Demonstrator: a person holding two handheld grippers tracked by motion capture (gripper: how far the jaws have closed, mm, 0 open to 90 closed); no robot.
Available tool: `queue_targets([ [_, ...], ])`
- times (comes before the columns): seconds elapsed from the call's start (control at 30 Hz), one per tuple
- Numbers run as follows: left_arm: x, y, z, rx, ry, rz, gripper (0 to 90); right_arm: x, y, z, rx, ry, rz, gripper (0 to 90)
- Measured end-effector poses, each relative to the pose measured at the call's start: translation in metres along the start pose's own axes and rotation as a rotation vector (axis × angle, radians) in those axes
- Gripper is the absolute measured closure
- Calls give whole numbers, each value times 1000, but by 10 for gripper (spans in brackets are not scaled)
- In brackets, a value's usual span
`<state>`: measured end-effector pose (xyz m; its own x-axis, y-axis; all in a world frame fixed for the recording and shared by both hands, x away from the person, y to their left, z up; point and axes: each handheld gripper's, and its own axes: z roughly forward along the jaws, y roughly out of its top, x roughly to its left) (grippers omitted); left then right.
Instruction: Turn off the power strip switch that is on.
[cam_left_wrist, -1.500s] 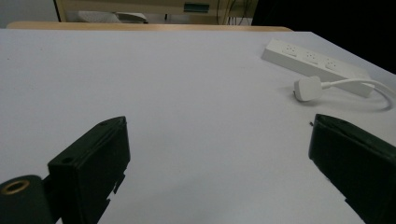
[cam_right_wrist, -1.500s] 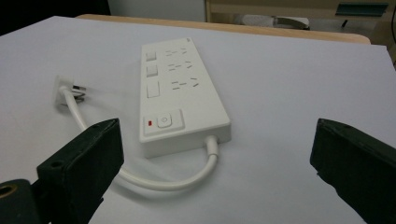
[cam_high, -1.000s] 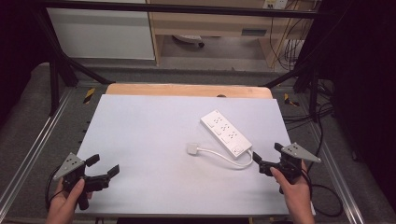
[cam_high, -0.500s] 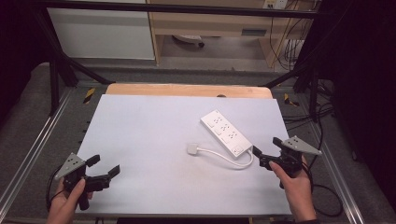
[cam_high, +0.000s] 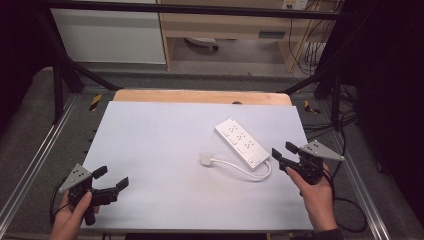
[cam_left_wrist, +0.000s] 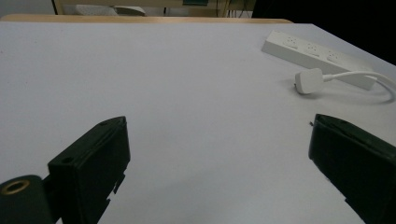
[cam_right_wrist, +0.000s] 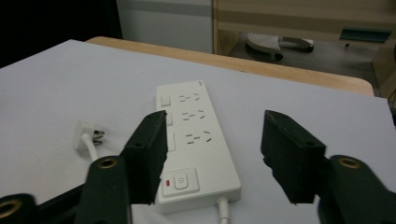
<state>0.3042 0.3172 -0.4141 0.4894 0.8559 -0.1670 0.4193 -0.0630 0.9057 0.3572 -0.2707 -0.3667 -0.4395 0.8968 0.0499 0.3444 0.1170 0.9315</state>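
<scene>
A white power strip (cam_high: 242, 141) lies flat at the right middle of the white table top (cam_high: 160, 130). Its short cable (cam_high: 247, 171) loops back to a white plug (cam_high: 205, 159) lying just left of it. My right gripper (cam_high: 283, 149) is open, low over the table, with the strip's switch end (cam_right_wrist: 196, 140) just ahead between its jaws and the plug (cam_right_wrist: 86, 132) off to the left. My left gripper (cam_high: 113, 177) is open near the front left corner, holding nothing. In its view the strip (cam_left_wrist: 317, 56) and plug (cam_left_wrist: 308, 80) lie far off.
A wooden board edge (cam_high: 200, 96) runs along the table's far side. Metal frame rails (cam_high: 35, 165) flank the table. A white cabinet (cam_high: 107, 35) and wooden shelving (cam_high: 235, 25) stand behind. Black cables (cam_high: 350, 220) trail at the right.
My right gripper has moved a little forward, closer to the power strip's switch end. The left gripper has stayed where it was.
</scene>
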Motion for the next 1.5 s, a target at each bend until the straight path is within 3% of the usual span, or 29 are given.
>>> queue_targets([
  [0.03,0,0,0,0,0,0,53,1,2,1,-6,-3,-7,529],
  [0.07,0,0,0,0,0,3,53,1,2,1,-6,-3,-7,529],
  [0.2,0,0,0,2,0,2,53,3,7,5,-15,2,-26,668],
  [0.5,-1,0,0,3,0,5,53,1,17,10,-23,-11,-60,824],
  [0.93,-1,0,0,3,-3,6,54,3,28,13,-20,-1,-87,900],
  [1.5,-1,0,0,1,-3,8,54,4,42,24,-18,7,-92,900],
])
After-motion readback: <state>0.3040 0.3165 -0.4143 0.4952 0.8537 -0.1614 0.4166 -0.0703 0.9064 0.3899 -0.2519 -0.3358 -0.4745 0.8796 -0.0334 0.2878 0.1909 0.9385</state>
